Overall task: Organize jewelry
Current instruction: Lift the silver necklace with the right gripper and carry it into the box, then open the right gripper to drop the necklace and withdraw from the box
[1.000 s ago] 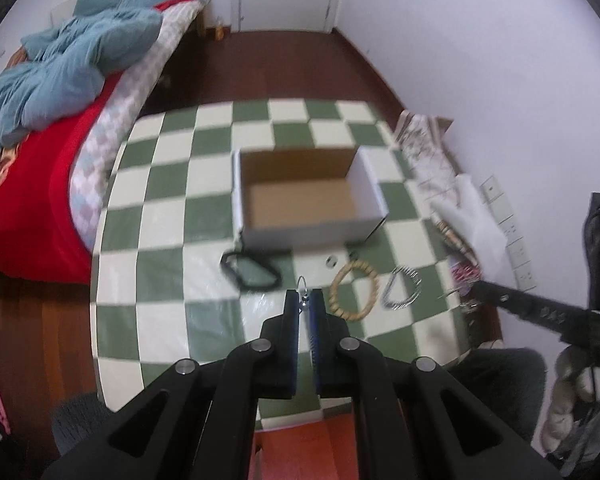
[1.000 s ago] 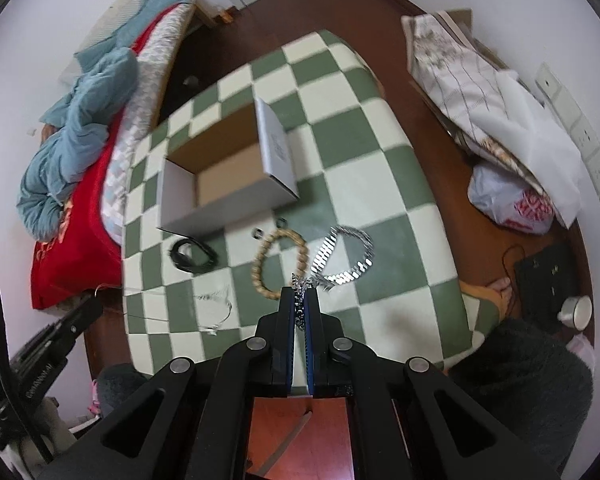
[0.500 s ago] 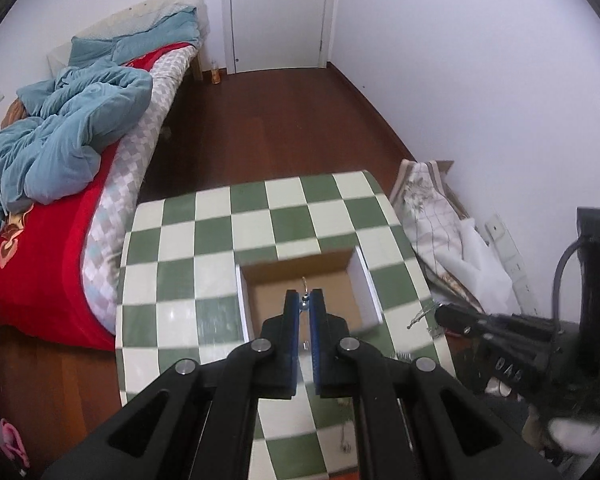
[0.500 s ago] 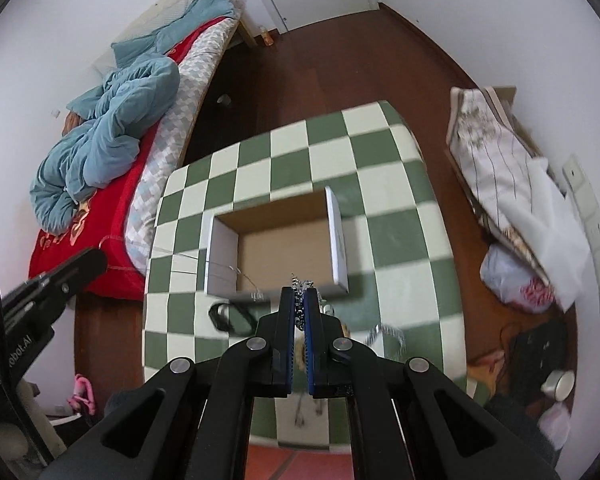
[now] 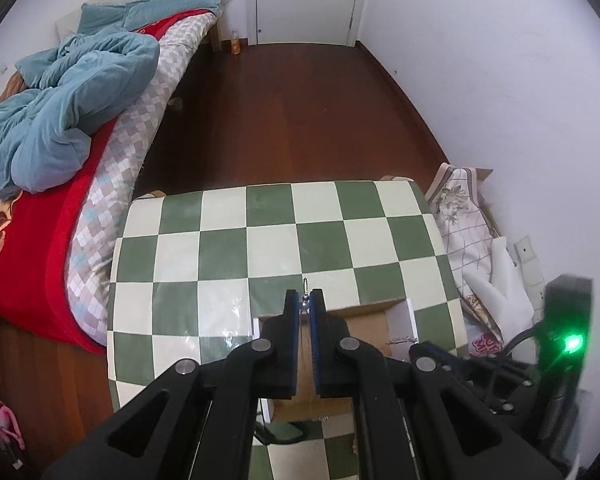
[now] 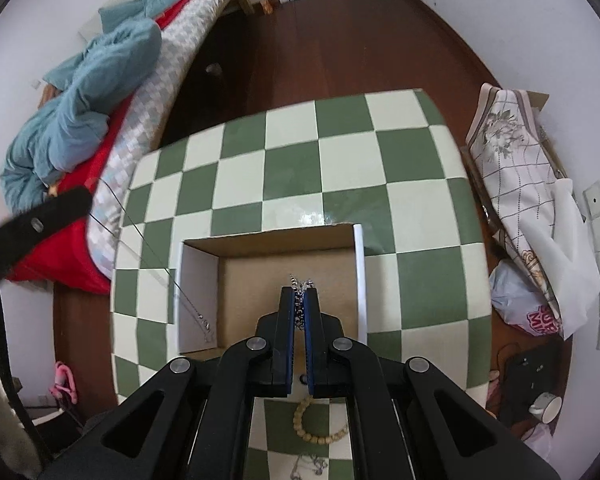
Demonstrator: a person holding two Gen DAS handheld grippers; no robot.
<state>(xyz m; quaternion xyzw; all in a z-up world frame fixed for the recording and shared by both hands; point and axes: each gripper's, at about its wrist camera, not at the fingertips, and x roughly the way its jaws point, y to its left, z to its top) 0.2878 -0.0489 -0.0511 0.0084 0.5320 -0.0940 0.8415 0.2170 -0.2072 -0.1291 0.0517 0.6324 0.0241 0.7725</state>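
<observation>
An open cardboard box (image 6: pixel 284 264) stands on the green-and-white checkered table (image 6: pixel 340 168). My right gripper (image 6: pixel 299 294) is shut on a silver chain (image 6: pixel 299 283) and hangs over the box's inside. My left gripper (image 5: pixel 305 296) is shut on a thin necklace clasp (image 5: pixel 305 285) above the box's far left corner (image 5: pixel 380 320). In the right wrist view the thin necklace (image 6: pixel 188 300) trails from the left gripper's finger (image 6: pixel 40 220) down into the box's left side. A wooden bead bracelet (image 6: pixel 320 420) lies on the table near me.
A bed with a red cover and blue quilt (image 5: pixel 60 112) stands left of the table. Bags and cloth (image 6: pixel 532 216) lie by the right wall. Another silver piece (image 6: pixel 308 466) lies at the table's near edge. A black loop (image 5: pixel 284 434) lies below the box.
Both grippers moved forward over the box, still holding their chains. The thin necklace's lower end now hangs inside the box's left side.
</observation>
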